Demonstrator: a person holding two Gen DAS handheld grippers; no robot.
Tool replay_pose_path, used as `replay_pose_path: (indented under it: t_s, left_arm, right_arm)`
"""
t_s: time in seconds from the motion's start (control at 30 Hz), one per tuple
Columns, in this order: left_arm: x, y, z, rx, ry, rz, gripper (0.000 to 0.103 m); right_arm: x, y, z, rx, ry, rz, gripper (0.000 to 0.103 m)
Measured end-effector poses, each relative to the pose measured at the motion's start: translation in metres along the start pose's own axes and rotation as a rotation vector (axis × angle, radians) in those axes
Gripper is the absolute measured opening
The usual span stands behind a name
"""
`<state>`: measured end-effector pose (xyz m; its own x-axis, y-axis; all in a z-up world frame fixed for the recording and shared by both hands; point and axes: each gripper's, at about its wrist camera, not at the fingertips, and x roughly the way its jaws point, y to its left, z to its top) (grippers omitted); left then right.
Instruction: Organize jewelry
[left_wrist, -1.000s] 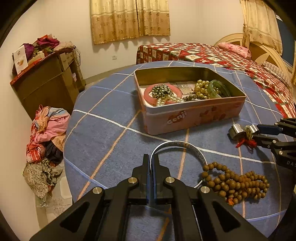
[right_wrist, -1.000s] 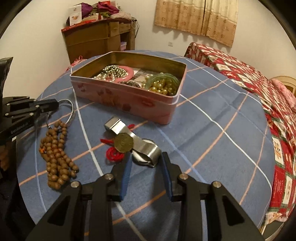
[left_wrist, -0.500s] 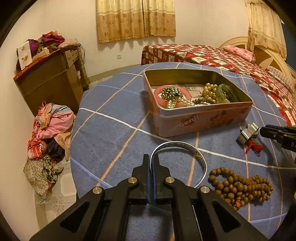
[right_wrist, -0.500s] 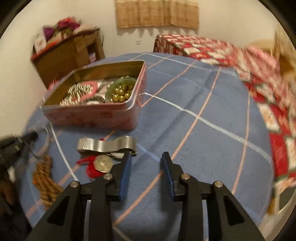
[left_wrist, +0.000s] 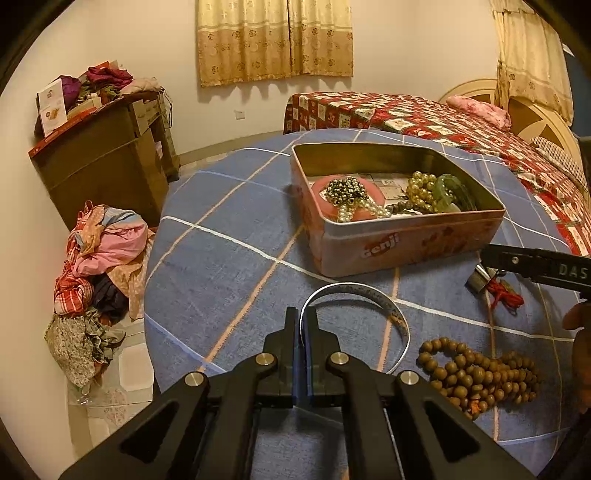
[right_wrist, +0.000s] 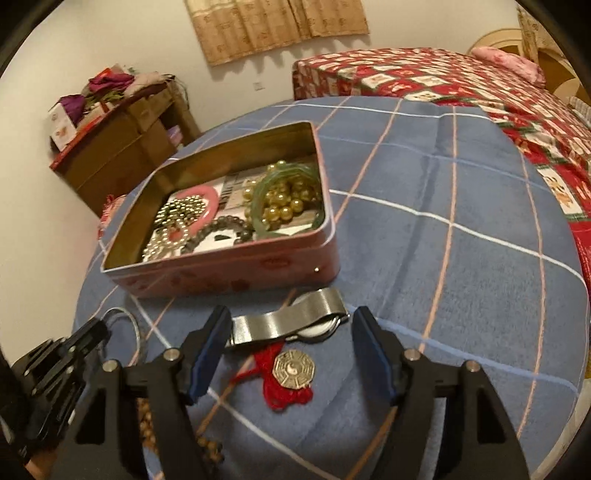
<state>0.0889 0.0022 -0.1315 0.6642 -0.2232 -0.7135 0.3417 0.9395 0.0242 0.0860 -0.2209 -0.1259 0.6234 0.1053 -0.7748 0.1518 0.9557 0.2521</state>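
- Round table, covered by a blue cloth with white and orange grid lines; it bears a pink tin already holding pearl strands, a green bangle and a pink ring.
- Left gripper: jaws closed on a thin silver bangle, its loop lying on the cloth in front of the tin.
- Right gripper: jaws opening, pads clear of the steel-band watch lying between them; an octagonal charm on red cord lies just beside it.
- Wooden bead strand, heaped near the table edge.
- Room: cream walls, yellow curtains, a red patterned bed, a cluttered wooden cabinet, clothes heaped on the floor.
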Motion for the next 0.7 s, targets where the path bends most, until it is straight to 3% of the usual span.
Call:
replay_pose_path:
  t_s: [0.13, 0.23, 0.33, 0.5, 0.7]
  left_arm:
    - [0.002, -0.003, -0.001, 0.005, 0.005, -0.014, 0.001]
    - [0.001, -0.003, -0.001, 0.003, 0.004, -0.022, 0.001]
    - [-0.001, -0.001, -0.001, 0.000, 0.002, -0.026, 0.001]
    - [-0.003, 0.000, -0.002, -0.006, 0.002, -0.033, 0.001]
    - [-0.008, 0.002, 0.000, -0.013, -0.015, -0.032, 0.002]
  right_arm:
    - [-0.001, 0.006, 0.002, -0.017, -0.011, -0.058, 0.070]
    - [0.003, 0.004, 0.003, -0.047, 0.003, -0.092, 0.060]
    - [0.000, -0.002, -0.002, -0.141, 0.025, -0.108, 0.060]
    - [-0.017, -0.026, -0.006, -0.024, -0.009, -0.067, 0.064]
    - [-0.010, -0.002, 0.001, 0.038, -0.007, -0.061, 0.072]
